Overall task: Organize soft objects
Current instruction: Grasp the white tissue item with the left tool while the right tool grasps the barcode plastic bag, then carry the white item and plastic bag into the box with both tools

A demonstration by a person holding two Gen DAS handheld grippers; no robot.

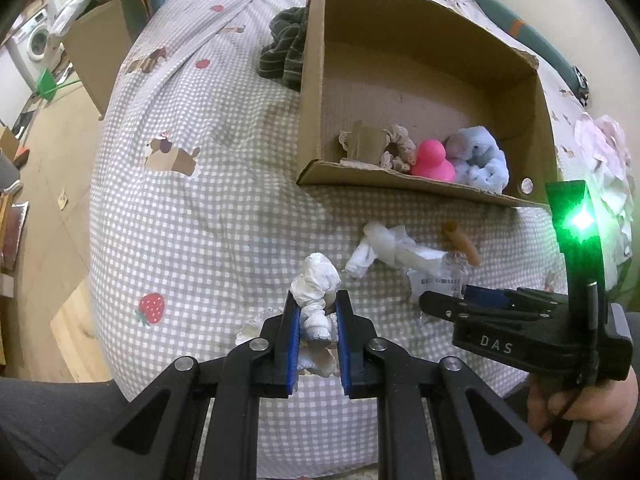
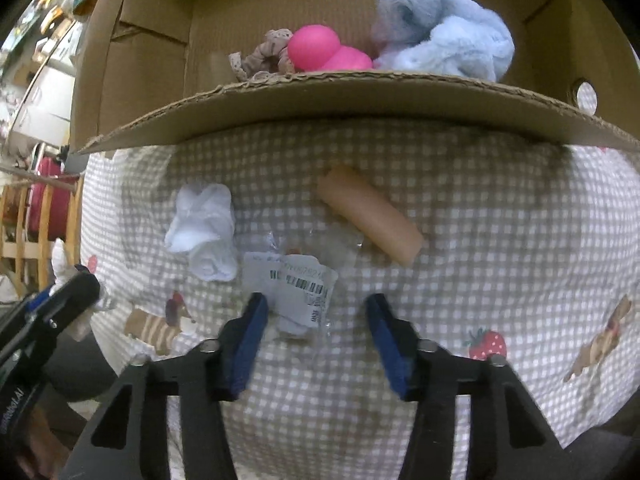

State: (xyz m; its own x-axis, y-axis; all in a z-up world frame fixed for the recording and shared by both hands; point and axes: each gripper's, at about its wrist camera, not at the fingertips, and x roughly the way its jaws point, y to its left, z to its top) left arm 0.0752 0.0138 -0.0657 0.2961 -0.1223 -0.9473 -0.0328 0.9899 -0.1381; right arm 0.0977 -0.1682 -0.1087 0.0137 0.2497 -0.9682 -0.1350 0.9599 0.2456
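The left gripper [image 1: 318,312] has its jaws clamped on a white cloth bundle [image 1: 316,284] above the bed [image 1: 200,220]. The right gripper [image 2: 314,312] hangs with jaws partly open over a labelled plastic packet [image 2: 298,284], gripping nothing. Beyond lie a white sock [image 2: 204,228], a tan roll [image 2: 370,214] and the cardboard box [image 2: 320,96] holding a pink toy [image 2: 320,54].

Left gripper [image 1: 317,308]: pointed steeply down, blue-padded jaws drawn close, pressing from both sides on a small white doll [image 1: 316,296] that stands up between and past the tips.

Right gripper [image 2: 314,312]: pointed steeply down, jaws partly apart, pads pressing on nothing; a clear labelled packet [image 2: 298,284] lies just ahead of the gap, nearer the left pad.

Right hand [image 1: 576,404]: wrapped round the handle behind its jaws.
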